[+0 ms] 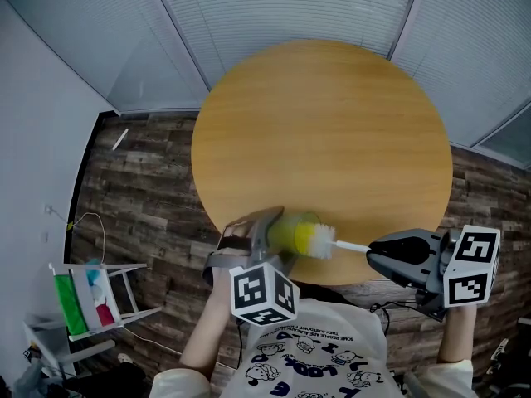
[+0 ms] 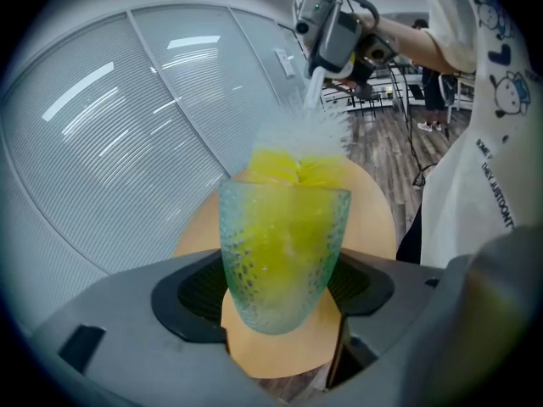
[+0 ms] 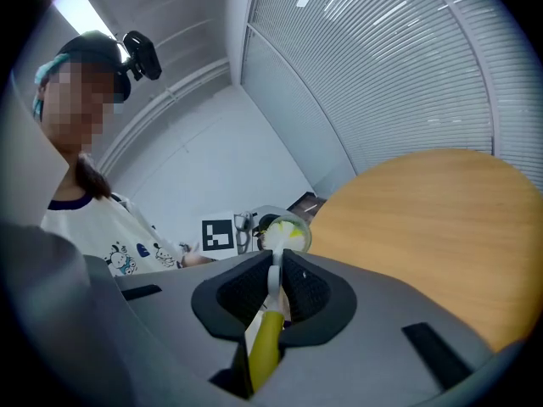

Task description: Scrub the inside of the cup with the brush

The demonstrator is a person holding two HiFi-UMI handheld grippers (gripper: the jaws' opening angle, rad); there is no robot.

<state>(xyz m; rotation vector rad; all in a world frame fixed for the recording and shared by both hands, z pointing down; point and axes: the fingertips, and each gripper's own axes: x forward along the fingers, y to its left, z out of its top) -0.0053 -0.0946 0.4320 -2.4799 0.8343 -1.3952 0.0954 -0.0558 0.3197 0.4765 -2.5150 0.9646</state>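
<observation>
A clear dimpled glass cup (image 2: 282, 257) lies on its side above the table's near edge, with my left gripper (image 1: 264, 240) shut on its base. In the head view the cup (image 1: 292, 233) opens to the right. A brush with yellow and white bristles (image 1: 319, 240) has its head pushed into the cup's mouth; the bristles (image 2: 297, 164) fill the cup in the left gripper view. My right gripper (image 1: 383, 251) is shut on the brush's handle (image 3: 270, 312), white near the head and yellow at the tail. The right gripper view looks straight into the cup (image 3: 284, 234).
The round wooden table (image 1: 332, 131) carries nothing else in view. A small rack (image 1: 91, 301) with green, white and red items stands on the dark plank floor at the lower left. Window blinds run along the far side.
</observation>
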